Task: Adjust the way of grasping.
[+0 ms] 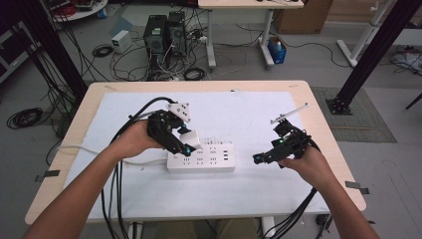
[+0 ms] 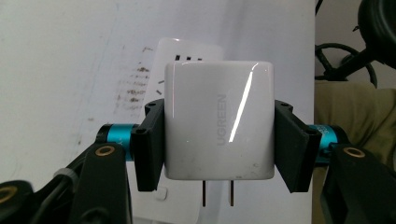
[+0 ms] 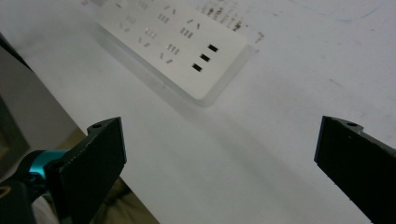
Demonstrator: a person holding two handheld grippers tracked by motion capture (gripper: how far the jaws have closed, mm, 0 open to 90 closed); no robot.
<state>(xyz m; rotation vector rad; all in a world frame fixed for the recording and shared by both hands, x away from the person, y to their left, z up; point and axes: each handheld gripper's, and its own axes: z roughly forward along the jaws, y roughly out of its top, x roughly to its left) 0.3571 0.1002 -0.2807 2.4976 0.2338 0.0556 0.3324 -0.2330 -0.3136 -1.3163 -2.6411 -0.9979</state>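
My left tool clenched on white charger, its two prongs free, above power strip on the bench, my right tool released, jaws wide apart beside the strip

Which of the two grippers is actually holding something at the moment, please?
The left gripper is: its jaws clamp a white charger with two prongs, above the power strip. The right gripper is wide open, with nothing between its jaws.
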